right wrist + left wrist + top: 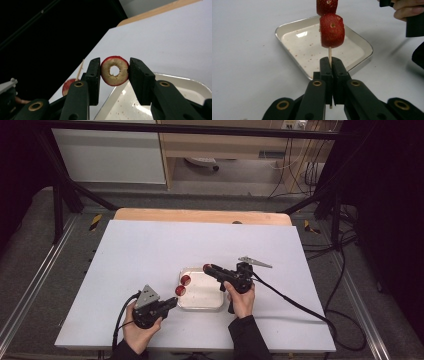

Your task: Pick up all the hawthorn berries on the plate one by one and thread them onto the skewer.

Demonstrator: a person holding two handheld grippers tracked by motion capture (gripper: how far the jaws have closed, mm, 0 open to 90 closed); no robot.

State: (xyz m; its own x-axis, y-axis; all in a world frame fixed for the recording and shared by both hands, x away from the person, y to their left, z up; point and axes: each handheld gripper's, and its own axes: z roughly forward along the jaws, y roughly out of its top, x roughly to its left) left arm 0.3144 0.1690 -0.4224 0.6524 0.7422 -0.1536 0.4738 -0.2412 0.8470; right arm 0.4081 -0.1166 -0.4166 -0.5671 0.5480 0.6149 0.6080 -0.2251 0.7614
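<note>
Left gripper (331, 67) jaws clamped on skewer (329, 53) already carrying two fruit pieces (332, 31) at frame center above tray (362, 53), right gripper (114, 72) jaws clamped on cored ring (114, 70), hole needing alignment with skewer tip.

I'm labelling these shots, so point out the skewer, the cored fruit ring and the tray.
skewer (329, 53): left gripper view, bare stick above the jaws.
cored fruit ring (114, 70): right gripper view, pale cut face beside its hole.
tray (287, 24): left gripper view, far rim.

High view overhead facing forward-down, gripper views close along jaws, sharing white tray (201, 305).
</note>
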